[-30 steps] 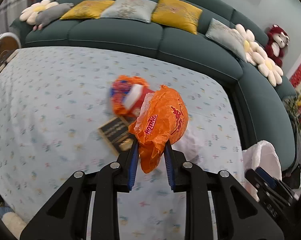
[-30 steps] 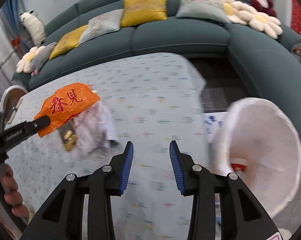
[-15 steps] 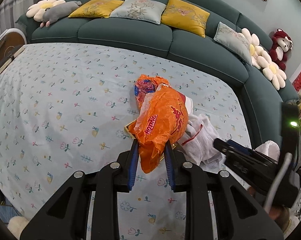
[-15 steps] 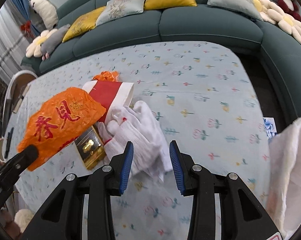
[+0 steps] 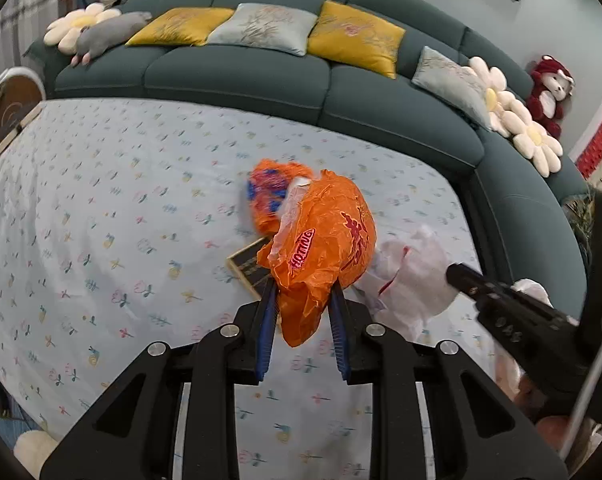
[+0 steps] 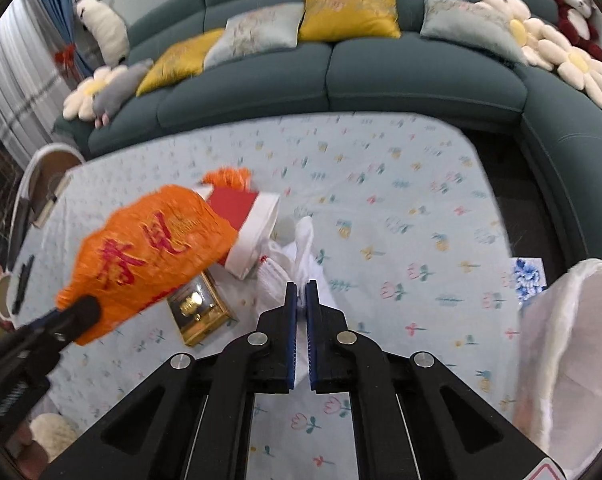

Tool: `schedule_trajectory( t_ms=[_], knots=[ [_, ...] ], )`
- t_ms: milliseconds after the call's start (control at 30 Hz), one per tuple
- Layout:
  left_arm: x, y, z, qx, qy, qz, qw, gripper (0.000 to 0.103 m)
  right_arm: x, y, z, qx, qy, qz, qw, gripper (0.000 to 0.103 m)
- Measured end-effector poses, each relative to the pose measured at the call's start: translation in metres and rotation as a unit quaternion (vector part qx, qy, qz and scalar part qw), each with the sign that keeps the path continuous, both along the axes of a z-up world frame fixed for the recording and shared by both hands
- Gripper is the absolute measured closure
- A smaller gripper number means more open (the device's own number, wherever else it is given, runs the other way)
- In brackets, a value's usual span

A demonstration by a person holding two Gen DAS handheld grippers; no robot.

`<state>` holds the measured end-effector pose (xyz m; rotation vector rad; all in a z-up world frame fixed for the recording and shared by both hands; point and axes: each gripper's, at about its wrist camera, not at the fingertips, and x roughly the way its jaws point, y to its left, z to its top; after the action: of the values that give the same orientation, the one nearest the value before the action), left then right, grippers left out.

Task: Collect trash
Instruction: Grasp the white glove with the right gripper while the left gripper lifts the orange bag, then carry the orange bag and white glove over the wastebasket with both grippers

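1. Between the blue pads of the right gripper (image 6: 301, 300) a fold of the crumpled white plastic wrapper with red marks (image 6: 297, 256) is now pinched; its jaws have just been closing, from well apart half a second ago to almost touching with the thin film caught between them.
2. Across from it, the left gripper (image 5: 303, 300) is clamped as before on the crinkled orange plastic bag with red lettering (image 5: 321, 248), which hangs clear above the table.
3. Beneath and beside the two held pieces, more litter lies on the pale blue floral tablecloth (image 6: 381, 184): a red-and-white paper cup on its side (image 6: 247, 220), a small gold-edged dark box (image 6: 199, 306) and a crumpled orange-and-blue wrapper (image 5: 273, 192).
4. At the table's right edge, the open white plastic trash bag (image 6: 561, 344) stands just off the cloth, near the right gripper.
5. Both grippers now carry trash, so the picking-up part of this round looks done; the next move is probably to carry the white wrapper and the orange bag over to the trash bag, with three pieces left to fetch.
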<state>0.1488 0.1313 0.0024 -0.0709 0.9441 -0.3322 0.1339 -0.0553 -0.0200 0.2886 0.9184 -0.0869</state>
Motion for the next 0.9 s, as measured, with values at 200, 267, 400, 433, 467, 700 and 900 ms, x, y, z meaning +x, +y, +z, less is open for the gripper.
schedule_trajectory(
  t_ms=[200,267,400,433,467,700,900],
  knots=[
    [-0.022,-0.034,0.021,-0.003,-0.018,-0.031,0.9993,0.079,-0.044,-0.033,0.043,-0.008,-0.049,-0.034,0.998,0.099],
    [-0.031,-0.047,0.026,-0.005,-0.022,-0.044,0.9988,0.079,-0.059,-0.047,0.052,-0.008,-0.061,-0.049,0.997,0.099],
    [-0.053,-0.08,0.035,-0.007,-0.029,-0.077,0.9966,0.079,-0.091,-0.079,0.064,-0.013,-0.076,-0.085,0.993,0.099],
    [-0.057,-0.088,0.036,-0.005,-0.03,-0.086,0.9958,0.079,-0.096,-0.086,0.065,-0.014,-0.078,-0.092,0.993,0.099],
    [-0.063,-0.095,0.038,-0.004,-0.032,-0.094,0.995,0.079,-0.106,-0.097,0.066,-0.014,-0.08,-0.104,0.991,0.099],
    [-0.102,-0.154,0.037,0.008,-0.034,-0.154,0.9874,0.079,-0.158,-0.149,0.06,-0.018,-0.082,-0.161,0.984,0.099],
    [-0.128,-0.198,0.032,0.026,-0.035,-0.196,0.9796,0.079,-0.196,-0.182,0.045,-0.018,-0.074,-0.198,0.977,0.099]
  ],
)
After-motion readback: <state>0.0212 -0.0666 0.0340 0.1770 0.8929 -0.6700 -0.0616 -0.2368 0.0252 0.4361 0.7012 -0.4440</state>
